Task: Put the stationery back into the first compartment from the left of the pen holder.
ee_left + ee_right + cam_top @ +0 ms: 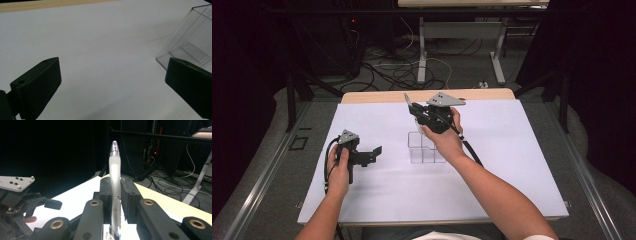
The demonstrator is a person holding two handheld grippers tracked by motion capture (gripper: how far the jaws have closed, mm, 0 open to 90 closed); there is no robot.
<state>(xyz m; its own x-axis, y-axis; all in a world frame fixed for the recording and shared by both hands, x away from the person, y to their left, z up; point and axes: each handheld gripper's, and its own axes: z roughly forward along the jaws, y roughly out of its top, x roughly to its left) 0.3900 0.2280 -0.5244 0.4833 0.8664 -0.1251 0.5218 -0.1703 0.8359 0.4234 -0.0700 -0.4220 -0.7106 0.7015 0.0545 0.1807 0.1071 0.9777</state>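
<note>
Holding a pen (115, 170) in my right gripper (115, 192), I have its fingers (106, 192) closed tight on the barrel, one at each side. In the right gripper view the pen stands up the middle of the frame, frosted grip above the fingers, tip at the top. In the high view this gripper (412, 111) sits just above centre, over a clear box (424, 148) that stands on the white bench (512, 170), with the pen (407, 101) slanting up to the left. My left gripper (374, 151) is at lower left of that view, near the box but apart from it. Its fingers (37, 86) are spread wide with nothing between them; in the left gripper view the box (190, 45) lies at the right edge, behind the right finger.
</note>
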